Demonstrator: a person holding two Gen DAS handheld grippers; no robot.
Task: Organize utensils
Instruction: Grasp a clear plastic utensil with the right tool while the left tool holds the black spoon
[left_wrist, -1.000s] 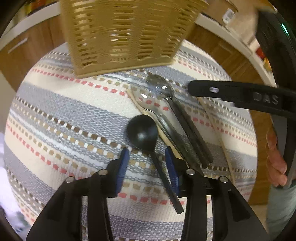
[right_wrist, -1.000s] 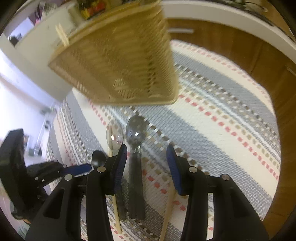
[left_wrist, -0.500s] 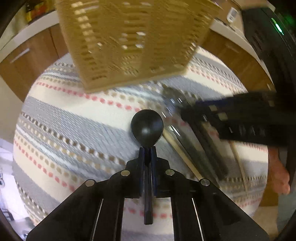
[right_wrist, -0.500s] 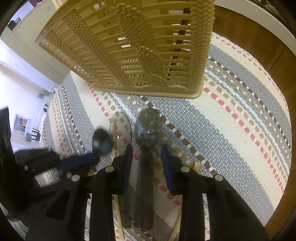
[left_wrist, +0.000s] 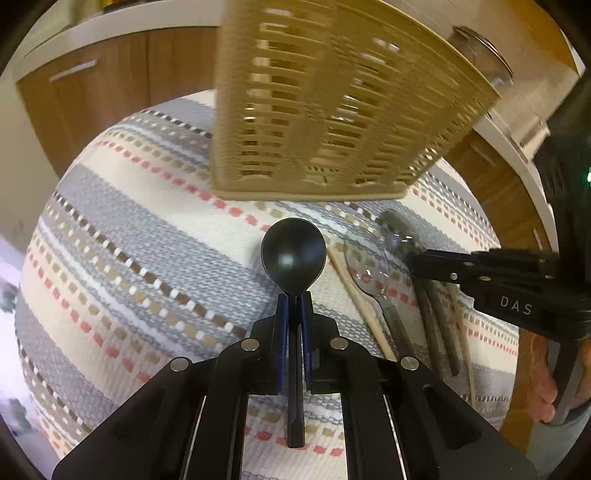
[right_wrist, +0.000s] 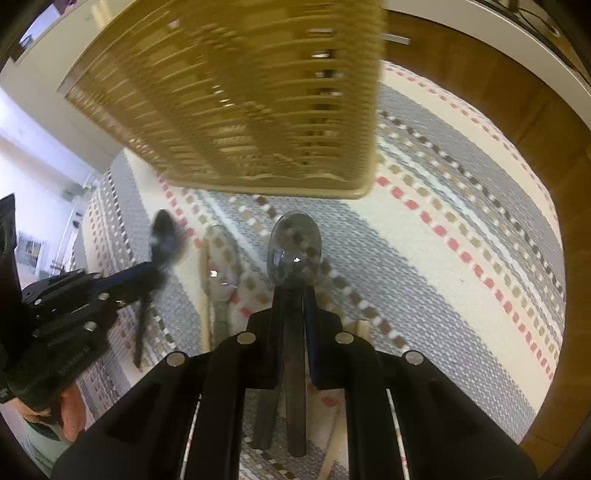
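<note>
My left gripper (left_wrist: 294, 301) is shut on the handle of a black spoon (left_wrist: 293, 256) and holds it above the striped cloth; it also shows in the right wrist view (right_wrist: 164, 240). My right gripper (right_wrist: 294, 295) is shut on the handle of a clear smoky spoon (right_wrist: 294, 251), whose bowl points at the tan slotted utensil basket (right_wrist: 258, 110). A second clear spoon (right_wrist: 221, 266) and a wooden chopstick (right_wrist: 204, 295) lie on the cloth to its left. The basket (left_wrist: 332, 110) stands just beyond both spoons.
The striped woven cloth (left_wrist: 129, 258) covers the table. Another chopstick (left_wrist: 360, 299) and dark handles (left_wrist: 437, 332) lie under my right gripper (left_wrist: 417, 258). Wooden cabinets (left_wrist: 92, 96) and a white counter edge stand behind the basket.
Both grippers have closed on spoon handles. The left has lifted the black spoon and turned it toward the basket. The right has closed on the clear spoon and raised it.
</note>
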